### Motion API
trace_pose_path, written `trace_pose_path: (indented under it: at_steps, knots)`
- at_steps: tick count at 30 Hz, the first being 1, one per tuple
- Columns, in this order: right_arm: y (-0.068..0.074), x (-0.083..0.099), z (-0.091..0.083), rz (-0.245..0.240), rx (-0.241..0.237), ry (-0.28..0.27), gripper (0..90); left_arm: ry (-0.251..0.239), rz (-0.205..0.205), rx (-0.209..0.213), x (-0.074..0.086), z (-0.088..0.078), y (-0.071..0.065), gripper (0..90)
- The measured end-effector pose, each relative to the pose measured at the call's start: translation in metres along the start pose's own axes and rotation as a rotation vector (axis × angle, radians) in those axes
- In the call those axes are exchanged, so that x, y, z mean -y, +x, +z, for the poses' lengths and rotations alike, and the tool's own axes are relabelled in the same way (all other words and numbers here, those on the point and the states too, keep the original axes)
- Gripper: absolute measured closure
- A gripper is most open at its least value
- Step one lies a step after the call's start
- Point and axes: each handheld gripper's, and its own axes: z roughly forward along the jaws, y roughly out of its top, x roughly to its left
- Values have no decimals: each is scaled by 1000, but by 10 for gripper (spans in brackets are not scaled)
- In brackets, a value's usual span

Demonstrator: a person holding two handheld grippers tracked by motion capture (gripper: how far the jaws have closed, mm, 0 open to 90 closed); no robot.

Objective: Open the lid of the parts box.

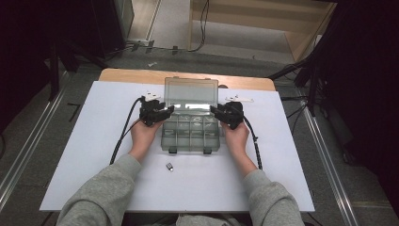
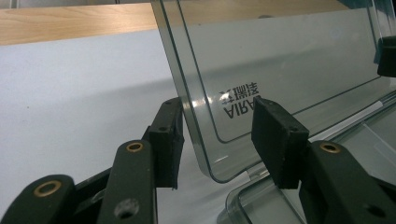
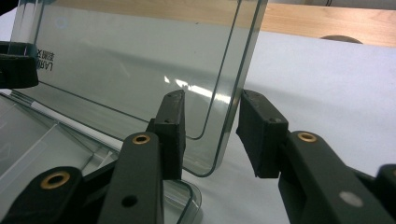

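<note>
Organizer box [image 1: 190, 134], clear plastic and split into small compartments, is sitting in the middle of the white tabletop [image 1: 84, 155], and its lid [image 1: 191, 93] is standing up at the far edge, tilted a little away from me.

I'm watching both forearms in grey sleeves come in from the near edge, angling inward, with a hand on each side of the box. The left claw [image 1: 165, 112] is pointing in at the lid's left end, the right claw [image 1: 215, 111] at its right end, both roughly level and low over the box's back corners. A black cable is trailing from each one back toward me across the tabletop.

Around the box, a small dark part [image 1: 169, 166] is lying alone on the tabletop just in front of the latches, well clear of both hands. Beyond the white sheet a strip of bare wood [image 1: 141, 75] is showing. Nothing is blocking either claw's path to the lid.

In the left gripper view, the left claw [image 2: 219, 135] is straddling the lid's [image 2: 280, 60] rounded lower corner, jaws partly apart; the left pad seems to sit right against the lid's edge, while the right pad is standing off the pane. In the right gripper view, the right claw [image 3: 210, 135] is likewise straddling the lid's [image 3: 130, 60] corner with a gap on both sides, so it's gripping nothing.
</note>
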Motion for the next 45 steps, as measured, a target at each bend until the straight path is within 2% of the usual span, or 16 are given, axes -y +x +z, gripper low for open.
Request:
trace_pose_path:
  at_steps: [4,16,25,29,31,34,38,42,45]
  knots:
    - [0,1,1,-3,6,8,580,4,-3,0,1,1,0,531]
    - [2,2,4,5,9,24,546,10,-54,17,1,3,4,500]
    - [2,3,5,4,10,33,524,8,-35,8,1,3,2,462]
    - [2,4,6,13,0,42,524,13,-43,25,2,4,3,433]
    - [3,4,6,-2,5,39,517,13,-47,28,2,5,3,425]
    - [3,3,5,3,-1,37,512,12,-39,31,2,4,3,425]
    - [5,1,1,8,-13,30,471,-1,-54,44,-1,0,4,392]
    - [10,-3,-4,-25,-31,43,426,-6,-73,58,-6,-7,4,344]
    - [14,-5,-10,-38,-54,56,366,-6,-63,59,-11,-16,2,339]
